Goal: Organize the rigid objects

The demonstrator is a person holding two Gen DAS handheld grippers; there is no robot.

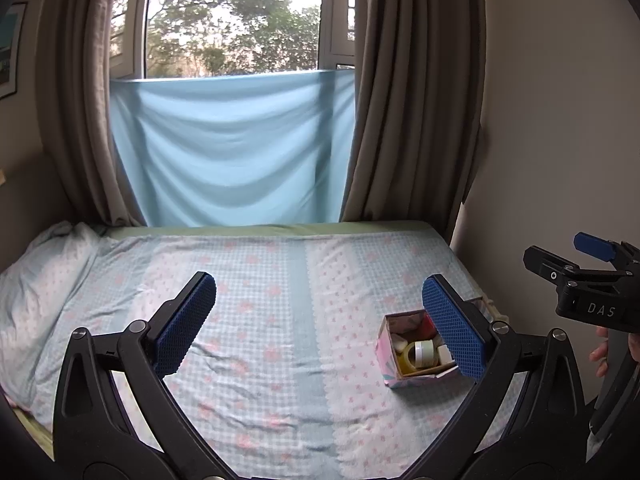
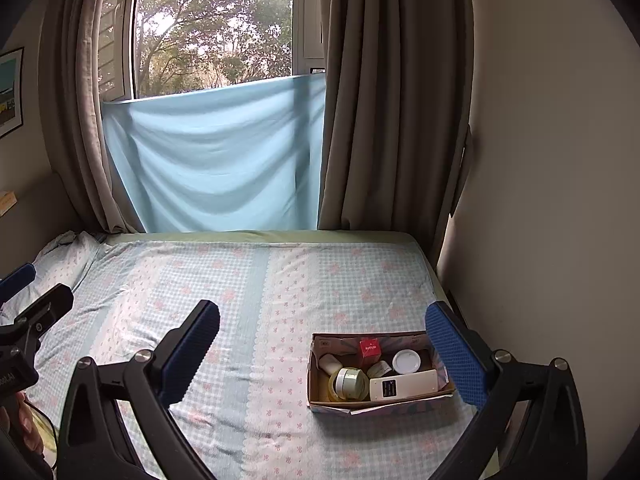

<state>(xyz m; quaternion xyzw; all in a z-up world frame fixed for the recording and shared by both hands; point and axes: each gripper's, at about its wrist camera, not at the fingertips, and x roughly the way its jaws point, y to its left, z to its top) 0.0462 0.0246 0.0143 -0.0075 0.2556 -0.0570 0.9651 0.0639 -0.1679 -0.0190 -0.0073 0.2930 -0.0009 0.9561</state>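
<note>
A: How do the jaws stand?

B: Both pairs are spread wide and hold nothing. The left gripper (image 1: 320, 324) and the right gripper (image 2: 322, 350) hang over the bed sheet (image 2: 256, 304), each seen at the edge of the other's view.

A: And the things to be organized?

B: All that I can see sit inside the cardboard box (image 2: 316, 384), which lies on the sheet at about four o'clock in the right wrist view, just beside the right jaw. Inside it, nearest first: a white flat device (image 2: 402, 387), a tape roll (image 2: 350, 384), a round white lid (image 2: 406, 361), and at the far wall a small red carton (image 2: 369, 348).

A: So how far along is it?

B: I judge it near done; no loose object shows on the sheet.

A: Any writing?

B: The red carton bears white print too small to read. The device has a dark label, illegible. Beyond, the right gripper's body in the left wrist view reads "DAS".
</note>
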